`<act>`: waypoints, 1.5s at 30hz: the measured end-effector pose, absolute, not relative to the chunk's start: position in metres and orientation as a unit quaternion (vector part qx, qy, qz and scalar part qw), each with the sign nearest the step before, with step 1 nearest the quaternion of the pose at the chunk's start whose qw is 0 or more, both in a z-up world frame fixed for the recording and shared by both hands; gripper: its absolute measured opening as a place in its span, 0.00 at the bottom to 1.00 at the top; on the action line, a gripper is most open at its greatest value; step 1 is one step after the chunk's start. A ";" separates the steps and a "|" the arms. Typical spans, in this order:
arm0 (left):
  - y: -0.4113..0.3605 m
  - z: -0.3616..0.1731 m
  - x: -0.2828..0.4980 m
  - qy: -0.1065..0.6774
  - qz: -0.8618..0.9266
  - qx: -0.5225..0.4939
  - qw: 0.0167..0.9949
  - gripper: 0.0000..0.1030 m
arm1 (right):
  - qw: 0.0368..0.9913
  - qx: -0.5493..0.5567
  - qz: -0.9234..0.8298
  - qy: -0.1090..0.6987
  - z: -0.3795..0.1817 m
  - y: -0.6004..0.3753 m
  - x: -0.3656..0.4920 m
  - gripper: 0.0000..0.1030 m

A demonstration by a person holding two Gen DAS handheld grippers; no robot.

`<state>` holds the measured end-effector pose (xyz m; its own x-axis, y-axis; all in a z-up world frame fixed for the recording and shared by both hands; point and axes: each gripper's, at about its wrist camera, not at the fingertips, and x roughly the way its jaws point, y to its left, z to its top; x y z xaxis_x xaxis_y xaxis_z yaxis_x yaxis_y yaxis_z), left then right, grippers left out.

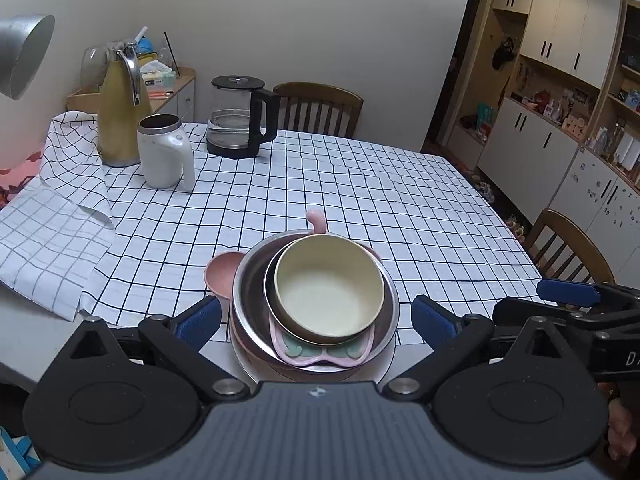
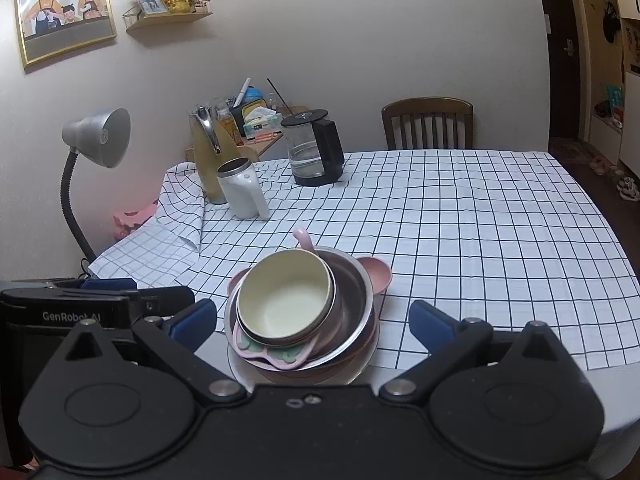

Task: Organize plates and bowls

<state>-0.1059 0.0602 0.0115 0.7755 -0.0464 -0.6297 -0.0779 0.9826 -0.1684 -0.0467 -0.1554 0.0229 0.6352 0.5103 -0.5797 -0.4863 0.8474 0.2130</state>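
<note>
The cream bowl (image 1: 328, 288) sits atop a stack with a steel bowl (image 1: 250, 280) and pink dishes at the near edge of my checkered surface (image 1: 400, 208). My left tongs (image 1: 316, 320) hover level, spread wide around the stack, gripping nothing. My right tongs (image 2: 312, 322) do likewise, just beside them.
</note>
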 end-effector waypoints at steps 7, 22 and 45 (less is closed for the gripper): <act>0.054 0.010 -0.108 0.339 0.009 -0.096 0.936 0.99 | 0.904 0.035 0.257 0.339 0.018 -0.161 -0.043 1.00; 0.044 0.013 -0.108 0.327 0.010 -0.078 0.942 0.99 | 0.908 0.035 0.247 0.338 0.015 -0.164 -0.041 1.00; 0.049 0.014 -0.101 0.323 0.011 -0.074 0.943 0.99 | 0.907 0.024 0.250 0.337 0.017 -0.156 -0.032 1.00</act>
<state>-0.1010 0.0487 0.0140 0.7908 -0.0274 -0.6115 -0.0684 0.9888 -0.1327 -0.0323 -0.1556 0.0170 0.6483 0.4694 -0.5995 -0.4364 0.8742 0.2127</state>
